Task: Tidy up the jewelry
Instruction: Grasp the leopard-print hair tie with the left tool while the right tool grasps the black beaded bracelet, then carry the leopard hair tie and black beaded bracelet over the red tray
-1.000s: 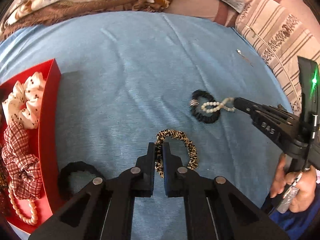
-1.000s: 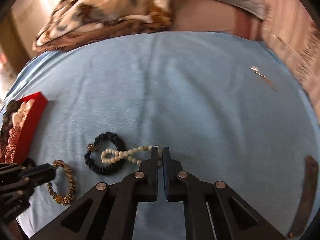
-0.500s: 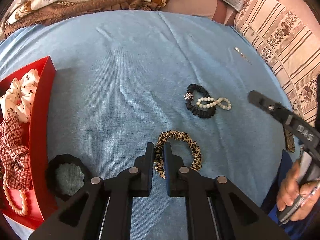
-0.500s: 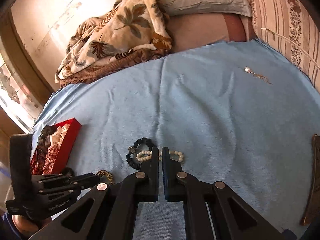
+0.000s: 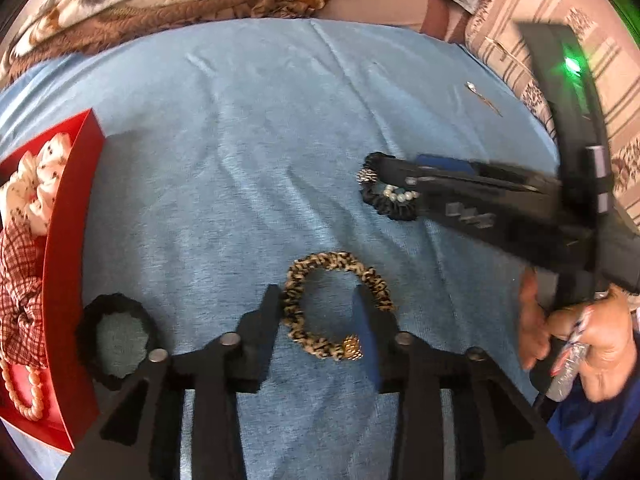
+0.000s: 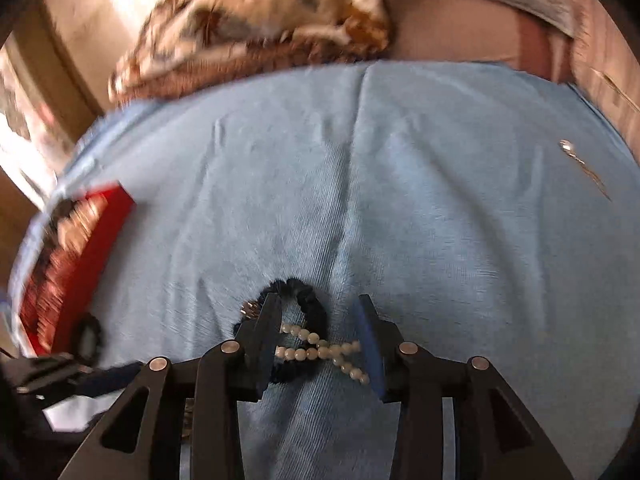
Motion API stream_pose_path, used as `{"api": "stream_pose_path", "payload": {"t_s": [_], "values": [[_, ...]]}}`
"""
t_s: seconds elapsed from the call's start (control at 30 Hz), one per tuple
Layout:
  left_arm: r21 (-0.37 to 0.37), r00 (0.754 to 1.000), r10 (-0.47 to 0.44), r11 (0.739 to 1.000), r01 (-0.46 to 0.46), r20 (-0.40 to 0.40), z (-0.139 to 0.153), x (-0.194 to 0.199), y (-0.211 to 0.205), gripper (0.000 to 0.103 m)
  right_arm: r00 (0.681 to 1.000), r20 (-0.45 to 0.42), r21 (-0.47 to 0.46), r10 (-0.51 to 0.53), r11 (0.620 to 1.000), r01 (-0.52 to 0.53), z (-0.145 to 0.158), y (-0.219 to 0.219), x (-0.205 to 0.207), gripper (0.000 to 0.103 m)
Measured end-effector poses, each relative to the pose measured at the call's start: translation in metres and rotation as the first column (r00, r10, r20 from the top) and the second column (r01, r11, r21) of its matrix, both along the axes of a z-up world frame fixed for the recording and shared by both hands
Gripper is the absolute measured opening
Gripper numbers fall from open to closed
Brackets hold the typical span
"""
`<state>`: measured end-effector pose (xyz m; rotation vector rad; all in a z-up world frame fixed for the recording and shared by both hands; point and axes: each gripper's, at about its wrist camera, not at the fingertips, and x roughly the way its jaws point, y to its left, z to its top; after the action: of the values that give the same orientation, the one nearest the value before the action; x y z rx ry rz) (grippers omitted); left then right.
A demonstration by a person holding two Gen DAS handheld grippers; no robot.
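Left wrist view: the left gripper (image 5: 316, 300) hangs over the blue sheet (image 5: 240, 160), its jaws opening, with the leopard scrunchie (image 5: 332, 308) lying flat between them; the pads do not press on it. A black scrunchie (image 5: 116, 336) lies just left of it, beside the red box (image 5: 68, 240), which holds a white scrunchie (image 5: 36, 184), a plaid scrunchie (image 5: 20, 276) and pink beads (image 5: 24, 392). At right a hand (image 5: 592, 344) holds the right gripper (image 6: 318, 332); raised lettering on its side is too blurred to read.

Right wrist view: its jaws are opening too, straddling a pearl bracelet (image 6: 320, 350) crossed over a dark scrunchie (image 6: 300, 304), both resting on the sheet, ungripped. A small pin (image 6: 584, 168) lies well apart at far right.
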<state>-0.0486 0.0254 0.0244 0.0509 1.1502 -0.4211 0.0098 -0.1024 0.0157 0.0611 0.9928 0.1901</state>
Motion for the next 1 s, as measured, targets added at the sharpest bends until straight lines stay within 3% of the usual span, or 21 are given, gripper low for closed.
{"api": "stream_pose_path", "payload": {"t_s": [0.07,0.1,0.13,0.2,0.3,0.43,0.57,0.7,1.0], "values": [[0.037,0.999,-0.008,0.999,0.007,0.033,0.000,-0.003,-0.008,0.036,1.000,0.024,-0.055,0.020,0.998,-0.018,0.000,0.009,0.001,0.032],[0.042,0.999,-0.009,0.999,0.007,0.041,0.000,-0.003,-0.011,0.031,0.999,0.028,-0.046,0.022,0.999,-0.020,0.001,0.010,0.001,0.011],[0.037,0.999,-0.008,0.999,0.007,0.046,0.002,-0.003,-0.012,0.009,0.999,0.026,-0.017,0.021,1.000,-0.020,0.002,0.007,0.002,0.008],[-0.007,1.000,-0.012,1.000,0.012,0.012,0.005,-0.003,-0.011,0.005,0.999,0.039,0.068,-0.004,0.998,0.001,0.008,-0.002,-0.001,0.008],[-0.028,0.999,0.008,1.000,-0.007,0.045,0.018,-0.011,-0.004,0.005,0.994,0.094,0.212,-0.058,0.977,0.037,0.030,-0.018,-0.013,0.009],[-0.095,0.997,0.029,0.995,-0.022,0.076,0.045,-0.025,0.009,0.005,0.982,0.141,0.438,-0.128,0.897,0.054,0.054,-0.046,-0.037,0.009],[-0.140,0.993,0.044,0.990,-0.028,0.113,0.068,-0.043,0.023,0.005,0.980,0.122,0.616,-0.155,0.786,0.048,0.052,-0.065,-0.060,0.009],[-0.149,0.988,0.057,0.988,-0.035,0.146,0.081,-0.058,0.035,0.005,0.981,0.094,0.613,-0.169,0.786,0.076,0.049,-0.062,-0.077,0.009],[-0.148,0.965,0.159,0.980,-0.130,0.208,0.099,-0.078,0.091,0.006,0.991,0.080,0.531,-0.111,0.846,0.052,0.041,-0.021,-0.111,0.009]]}}
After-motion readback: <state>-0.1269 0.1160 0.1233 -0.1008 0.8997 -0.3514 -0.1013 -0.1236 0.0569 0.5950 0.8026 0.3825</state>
